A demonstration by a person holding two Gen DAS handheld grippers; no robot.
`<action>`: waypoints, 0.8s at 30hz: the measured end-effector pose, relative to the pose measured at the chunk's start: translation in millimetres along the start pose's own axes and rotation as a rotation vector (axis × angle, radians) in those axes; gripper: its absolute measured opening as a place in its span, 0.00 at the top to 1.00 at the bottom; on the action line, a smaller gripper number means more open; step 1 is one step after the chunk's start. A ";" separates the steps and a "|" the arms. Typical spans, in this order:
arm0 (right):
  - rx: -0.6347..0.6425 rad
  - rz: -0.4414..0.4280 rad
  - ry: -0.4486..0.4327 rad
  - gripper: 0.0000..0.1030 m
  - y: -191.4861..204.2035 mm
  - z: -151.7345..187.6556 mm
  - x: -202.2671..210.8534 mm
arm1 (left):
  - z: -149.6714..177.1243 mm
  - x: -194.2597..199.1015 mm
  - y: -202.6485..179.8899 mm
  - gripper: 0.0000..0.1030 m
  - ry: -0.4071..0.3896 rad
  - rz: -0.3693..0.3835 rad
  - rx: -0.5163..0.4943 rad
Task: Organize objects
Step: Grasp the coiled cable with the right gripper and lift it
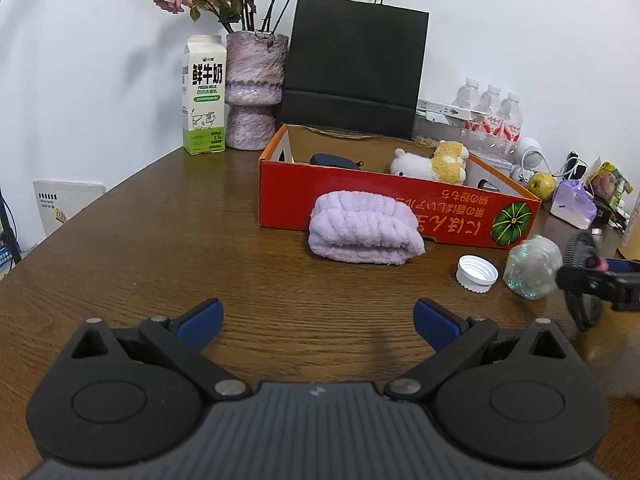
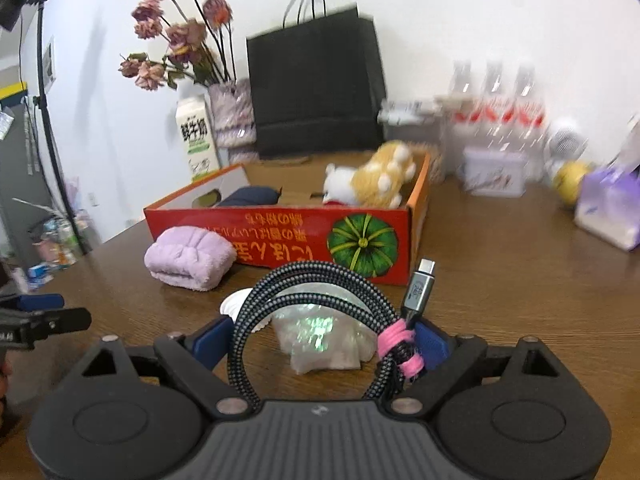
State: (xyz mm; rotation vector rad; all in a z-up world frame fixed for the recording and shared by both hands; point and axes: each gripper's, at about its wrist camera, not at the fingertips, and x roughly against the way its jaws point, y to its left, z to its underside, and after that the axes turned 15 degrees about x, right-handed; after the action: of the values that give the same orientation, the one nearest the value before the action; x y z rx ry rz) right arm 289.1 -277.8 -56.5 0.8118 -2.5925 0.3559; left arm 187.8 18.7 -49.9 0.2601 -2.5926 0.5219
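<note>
Evidently the right hand-held gripper is closing wide jaws around the coiled braided USB-C cable, pink-tied and above the counter, presumably bound for the red cardboard box; the left hand-held gripper is hovering released, empty.

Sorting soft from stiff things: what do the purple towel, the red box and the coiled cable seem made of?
Towel: fluffy terry or microfibre, going by its ribbed matte pile. Box: printed cardboard, brown inside, slightly glossy outside. Cable: woven braided sheath, metallic-looking plug.
</note>
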 end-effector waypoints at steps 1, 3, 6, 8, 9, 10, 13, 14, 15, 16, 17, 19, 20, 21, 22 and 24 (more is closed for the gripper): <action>0.016 0.044 -0.015 0.10 6.9 0.4 8.0 | 0.0 0.3 0.5 0.00 0.000 -0.001 0.004; 0.018 0.091 -0.039 0.10 14.5 1.9 20.3 | 0.3 0.7 0.6 0.00 0.000 -0.004 0.008; 0.001 0.154 -0.065 0.10 24.2 4.7 34.9 | 1.6 1.8 -1.2 0.00 0.000 -0.007 0.006; -0.018 0.173 -0.068 0.10 27.3 7.2 39.0 | 2.2 2.3 -4.3 0.00 0.000 -0.006 0.001; -0.024 0.183 -0.069 0.10 28.0 7.5 40.5 | 1.7 2.5 -6.6 0.00 -0.001 -0.005 -0.003; -0.031 0.203 -0.076 0.10 28.3 7.7 42.4 | 0.5 2.4 -9.2 0.00 -0.004 -0.005 -0.007; -0.054 0.247 -0.074 0.10 25.7 8.4 42.8 | -8.3 -2.2 -21.0 0.00 -0.004 -0.002 -0.029; -0.063 0.261 -0.072 0.10 24.0 8.6 42.5 | -13.3 -5.9 -26.3 0.00 0.004 -0.002 -0.038; -0.071 0.274 -0.071 0.10 23.2 9.5 42.6 | -18.2 -11.2 -31.7 0.00 0.014 -0.006 -0.049; -0.081 0.288 -0.070 0.10 21.8 10.0 42.2 | -23.3 -18.0 -37.3 0.00 0.025 -0.009 -0.059; -0.088 0.295 -0.070 0.10 21.1 10.3 41.8 | -28.8 -25.5 -43.0 0.00 0.032 -0.010 -0.060; -0.098 0.302 -0.070 0.10 19.8 11.1 41.3 | -39.2 -42.8 -53.7 0.00 0.044 -0.018 -0.056; -0.100 0.304 -0.068 0.10 19.5 11.0 40.7 | -43.3 -51.4 -57.5 0.00 0.047 -0.018 -0.051; -0.102 0.304 -0.067 0.10 19.0 10.9 39.6 | -47.5 -61.3 -61.5 0.00 0.050 -0.022 -0.044; -0.104 0.302 -0.063 0.10 18.6 10.5 38.7 | -51.5 -70.7 -63.8 0.00 0.052 -0.030 -0.041; -0.108 0.296 -0.056 0.10 18.0 10.3 35.9 | -56.1 -91.3 -67.5 0.00 0.056 -0.048 -0.040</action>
State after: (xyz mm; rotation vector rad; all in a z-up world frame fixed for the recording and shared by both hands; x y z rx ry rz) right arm 248.5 -284.5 -51.8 0.4060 -2.7607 0.2760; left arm 308.8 -11.8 -27.7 0.2892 -2.5332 0.4535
